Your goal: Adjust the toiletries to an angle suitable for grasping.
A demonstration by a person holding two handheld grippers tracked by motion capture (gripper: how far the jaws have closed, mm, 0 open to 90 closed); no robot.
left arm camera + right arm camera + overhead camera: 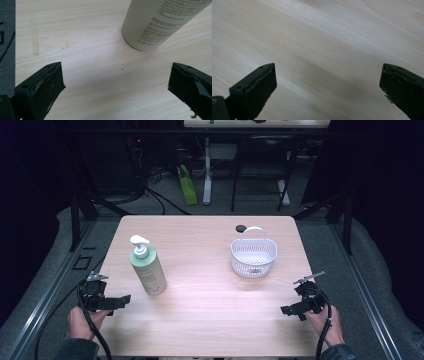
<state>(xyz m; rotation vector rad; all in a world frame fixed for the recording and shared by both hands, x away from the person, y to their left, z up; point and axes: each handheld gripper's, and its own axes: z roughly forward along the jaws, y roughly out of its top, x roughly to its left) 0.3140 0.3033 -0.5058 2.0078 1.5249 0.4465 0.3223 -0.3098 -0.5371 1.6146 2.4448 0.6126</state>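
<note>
A pale green pump bottle (147,267) with a white pump head stands upright on the left half of the wooden table (200,320). Its lower body (155,25) rises ahead of my left gripper (116,80), whose jaws stand wide apart with nothing between them. In the high view the left gripper (122,300) rests near the table's left front edge, a little short of the bottle. A white perforated basket (253,256) with a raised handle sits on the right half. My right gripper (287,310) is near the right front edge, open (328,80) over bare wood.
A small black disc (241,227) lies behind the basket near the far edge. Grey floor (7,45) borders the table's left side. Beyond the table stand desk legs, cables and a green object (187,185).
</note>
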